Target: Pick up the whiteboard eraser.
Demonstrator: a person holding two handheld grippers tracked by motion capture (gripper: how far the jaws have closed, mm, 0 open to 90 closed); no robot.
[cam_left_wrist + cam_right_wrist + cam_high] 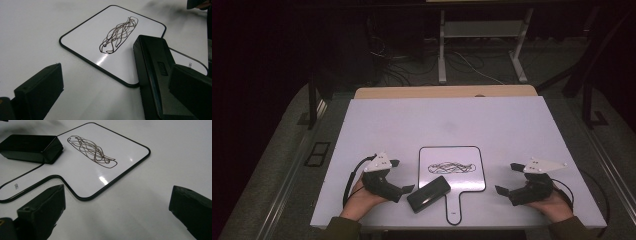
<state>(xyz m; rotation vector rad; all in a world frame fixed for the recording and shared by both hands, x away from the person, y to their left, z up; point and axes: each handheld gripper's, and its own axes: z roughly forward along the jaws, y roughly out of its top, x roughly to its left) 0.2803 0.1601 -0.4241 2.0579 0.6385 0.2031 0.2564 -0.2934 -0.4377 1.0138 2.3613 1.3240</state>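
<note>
White counter [492, 125] broad and bare across far half and both side margins; paddle-shaped whiteboard [462, 176] flat near front edge, handle toward person, scribble [451, 167] crosswise. Black eraser [429, 193] on board's front-left corner, long axis diagonal. Left hand-held gripper [403, 176] and right hand-held gripper [508, 178] flanking, jaws wide apart, holding nothing.
</note>
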